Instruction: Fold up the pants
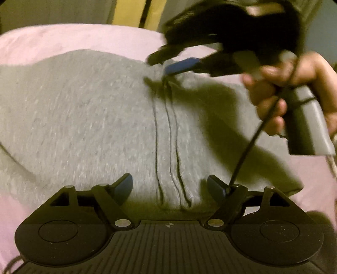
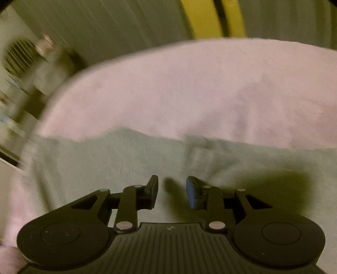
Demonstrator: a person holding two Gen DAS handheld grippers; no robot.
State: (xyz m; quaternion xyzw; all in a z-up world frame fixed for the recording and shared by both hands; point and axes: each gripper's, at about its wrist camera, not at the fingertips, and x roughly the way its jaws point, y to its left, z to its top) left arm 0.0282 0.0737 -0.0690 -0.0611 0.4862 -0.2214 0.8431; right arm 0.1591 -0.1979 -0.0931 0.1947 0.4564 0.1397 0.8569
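Grey pants (image 1: 84,116) lie spread on a pink sheet (image 1: 73,38), with dark fold lines running down their middle. Low over the near edge of the pants my left gripper (image 1: 169,181) stands open; the fold lines pass between its fingers and the pads stay clear of the cloth. A hand (image 1: 294,84) holds my right gripper (image 1: 166,63) at the far edge of the pants, blue pads pointing at the puckered fabric. In the right wrist view that right gripper (image 2: 172,180) shows a narrow gap with nothing in it, above the grey pants (image 2: 105,164).
The pink sheet (image 2: 189,88) reaches beyond the pants to a rounded far edge. Behind it are a grey wall and a yellow panel (image 2: 210,19). A blurred round vent (image 2: 19,54) and shelves stand at far left. A black cable (image 1: 248,151) hangs from the right gripper.
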